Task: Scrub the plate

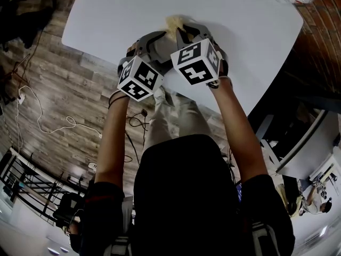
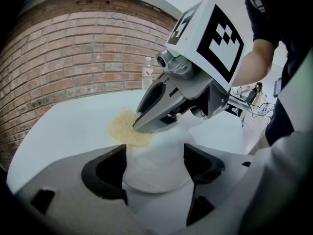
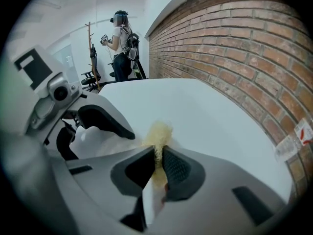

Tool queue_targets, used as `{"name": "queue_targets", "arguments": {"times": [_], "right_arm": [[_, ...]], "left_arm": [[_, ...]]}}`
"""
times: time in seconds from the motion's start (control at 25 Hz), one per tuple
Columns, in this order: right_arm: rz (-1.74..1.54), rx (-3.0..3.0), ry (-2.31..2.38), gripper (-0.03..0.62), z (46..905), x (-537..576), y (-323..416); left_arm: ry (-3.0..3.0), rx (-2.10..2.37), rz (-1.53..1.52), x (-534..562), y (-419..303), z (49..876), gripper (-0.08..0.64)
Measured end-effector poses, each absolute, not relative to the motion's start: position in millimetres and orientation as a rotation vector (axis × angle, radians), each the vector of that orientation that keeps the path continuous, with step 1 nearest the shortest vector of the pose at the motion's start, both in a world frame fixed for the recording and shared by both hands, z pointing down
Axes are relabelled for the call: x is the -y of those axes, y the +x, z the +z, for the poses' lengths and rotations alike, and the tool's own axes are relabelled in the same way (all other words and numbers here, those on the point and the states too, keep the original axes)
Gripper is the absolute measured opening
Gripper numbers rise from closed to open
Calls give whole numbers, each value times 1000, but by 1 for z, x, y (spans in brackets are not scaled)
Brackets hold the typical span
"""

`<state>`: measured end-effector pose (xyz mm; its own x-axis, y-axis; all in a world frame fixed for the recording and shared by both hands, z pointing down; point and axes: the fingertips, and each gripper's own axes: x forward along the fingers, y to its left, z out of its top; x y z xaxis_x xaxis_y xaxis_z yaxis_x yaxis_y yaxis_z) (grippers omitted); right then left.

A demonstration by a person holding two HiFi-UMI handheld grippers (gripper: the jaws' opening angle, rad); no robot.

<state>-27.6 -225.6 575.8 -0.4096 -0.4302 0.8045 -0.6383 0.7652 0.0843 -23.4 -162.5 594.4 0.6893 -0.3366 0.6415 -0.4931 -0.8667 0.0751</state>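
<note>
Left hand-held gripper gripping a white plate between its jaws, right hand-held gripper pinching a yellow sponge, sponge touching the plate just ahead of the left jaws (over a white counter), bottle standing well beyond.

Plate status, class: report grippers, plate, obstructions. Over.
Left gripper shut on plate. Right gripper shut on sponge, sponge at plate. No obstruction seen.
</note>
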Motion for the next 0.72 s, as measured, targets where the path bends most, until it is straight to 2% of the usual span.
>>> {"name": "queue_targets", "arguments": {"times": [0.72], "right_arm": [[358,2021,856,40,577,230,7]], "left_arm": [[2664,663,939,162,-24,596,350]]}}
